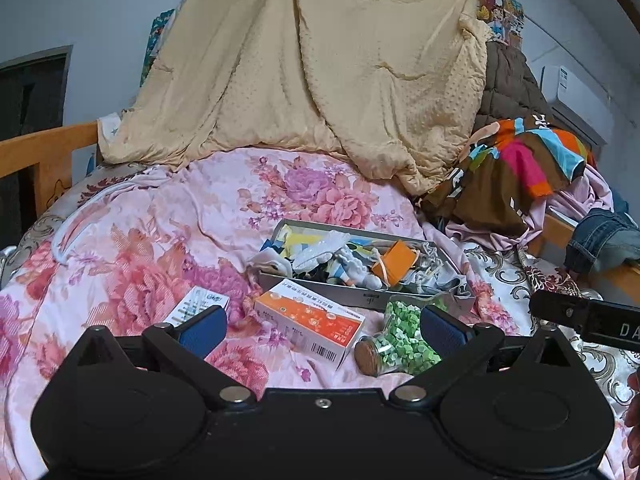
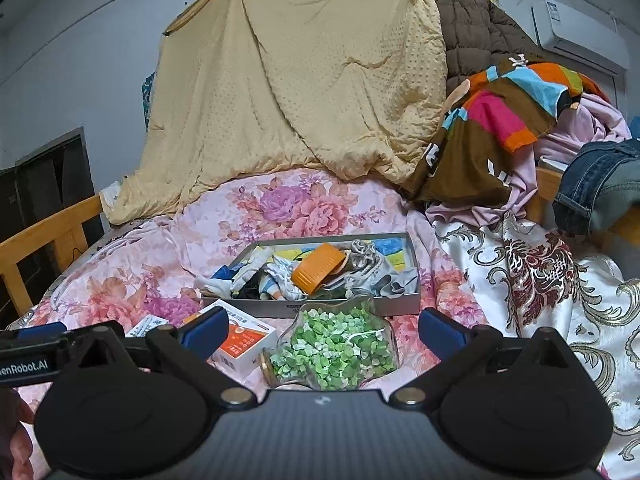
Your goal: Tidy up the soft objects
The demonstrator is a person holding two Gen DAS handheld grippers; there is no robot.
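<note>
**Both grippers wide and empty over a cluttered bed, soft things bunched in the grey box**

At the bed's left edge runs a wooden rail (image 1: 44, 148). On the floral quilt (image 1: 140, 240) near the front lies a small white-and-blue carton (image 1: 200, 304), then an orange-and-white medicine box (image 1: 310, 322), both hard-sided. The left gripper (image 1: 322, 326) hovers just above them, its blue pads (image 1: 202, 330) spread far apart with nothing between them.

Past the cartons, mid-bed, sits the shallow grey box (image 2: 348, 306). The soft objects lie heaped in it: white gloves or socks (image 1: 320, 252), a striped sock (image 2: 276, 286) and a grey drawstring pouch (image 2: 362, 258), with an orange plastic case (image 2: 318, 268) on top. One pale piece hangs over the box's left end.

In front of the box a corked glass jar of green paper stars (image 2: 332, 350) lies on its side. The right gripper (image 2: 324, 334) hovers over it, likewise fully spread and holding nothing.

Toward the right edge a colourful striped garment (image 2: 504, 120), pink cloth and jeans (image 2: 600, 184) are piled loosely; a tan blanket (image 2: 304, 80) hangs at the head.

The risks, as I judge them: the jar may roll on the yielding quilt if nudged; a pinch into the heap could drag several tangled pieces, or the orange case, out together; the draped piece could slip off.
</note>
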